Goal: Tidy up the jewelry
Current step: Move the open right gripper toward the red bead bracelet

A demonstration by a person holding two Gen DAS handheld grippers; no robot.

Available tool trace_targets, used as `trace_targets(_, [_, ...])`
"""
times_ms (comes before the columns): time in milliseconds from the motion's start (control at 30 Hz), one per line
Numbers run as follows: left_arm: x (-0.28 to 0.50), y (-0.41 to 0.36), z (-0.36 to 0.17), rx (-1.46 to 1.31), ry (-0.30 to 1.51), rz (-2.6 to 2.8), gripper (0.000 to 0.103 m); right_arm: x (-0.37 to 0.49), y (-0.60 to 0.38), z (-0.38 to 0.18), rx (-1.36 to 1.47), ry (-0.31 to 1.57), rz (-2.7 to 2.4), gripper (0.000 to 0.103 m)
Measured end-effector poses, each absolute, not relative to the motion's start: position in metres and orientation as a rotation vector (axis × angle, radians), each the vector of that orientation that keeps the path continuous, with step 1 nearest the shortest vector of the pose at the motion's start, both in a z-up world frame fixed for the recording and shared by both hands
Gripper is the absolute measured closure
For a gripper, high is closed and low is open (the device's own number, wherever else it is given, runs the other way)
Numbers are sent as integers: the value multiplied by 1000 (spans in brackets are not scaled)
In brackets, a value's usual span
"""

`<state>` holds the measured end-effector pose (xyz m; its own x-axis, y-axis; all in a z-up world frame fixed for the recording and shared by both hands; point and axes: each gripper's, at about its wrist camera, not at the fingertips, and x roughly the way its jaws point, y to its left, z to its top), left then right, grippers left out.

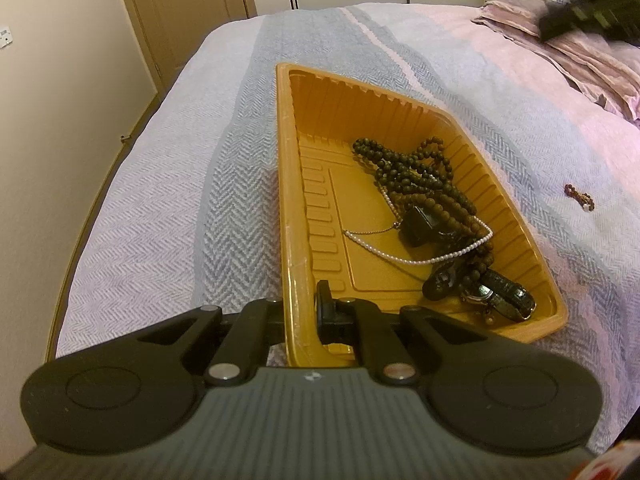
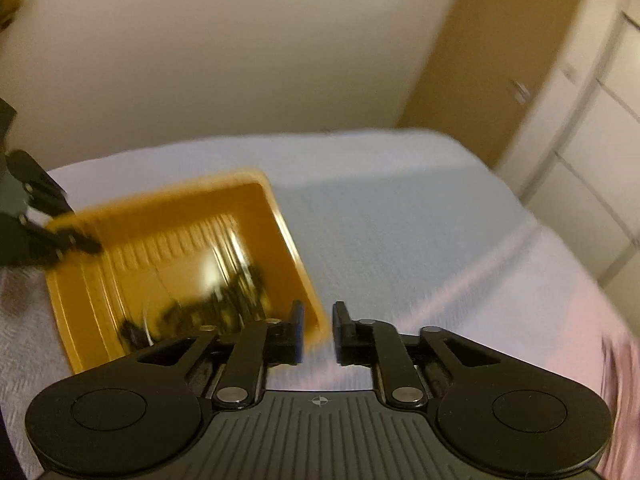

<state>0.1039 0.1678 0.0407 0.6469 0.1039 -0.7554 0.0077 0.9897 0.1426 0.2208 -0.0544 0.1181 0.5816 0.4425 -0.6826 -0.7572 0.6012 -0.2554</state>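
The left gripper is clamped on the near rim of a shallow, ribbed, mustard-yellow plastic tray: one finger sits inside the tray against the wall, the other outside it, with the rim pinched between them. In the right wrist view the same gripper shows at the far left, biting the tray's edge.

Inside the tray, piled toward its right wall, lies a tangle of jewelry: long strands of dark brown round wooden beads, a thin white pearl necklace looped across them, and a black wristwatch with a textured strap near the corner closest to the camera. The left half of the tray floor is bare. The tray rests on a bed covered with a pale blue and pink herringbone-weave bedspread.

The right gripper has its jaws parted by a moderate gap with nothing between them; it hovers above the bedspread, just beside the tray's near corner. That view is motion-blurred, so the jewelry there reads only as dark smears.

On the bedspread, well apart from the tray to its right, lies a small reddish-brown beaded bracelet. Crumpled mauve pillows lie at the head of the bed.
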Motion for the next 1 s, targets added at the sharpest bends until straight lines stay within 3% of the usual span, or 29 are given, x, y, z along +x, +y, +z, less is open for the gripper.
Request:
trace_targets(100, [104, 167, 41, 138, 865, 57, 98, 212, -96, 102, -470, 657, 656, 64])
trace_targets(133, [104, 167, 41, 137, 865, 58, 98, 209, -108, 95, -434, 677, 633, 62])
trace_targets(733, [103, 165, 40, 140, 871, 66, 99, 147, -223, 10, 26, 796, 328, 62])
trace_targets(1000, [103, 164, 39, 143, 867, 66, 99, 138, -225, -10, 15, 810, 296, 62])
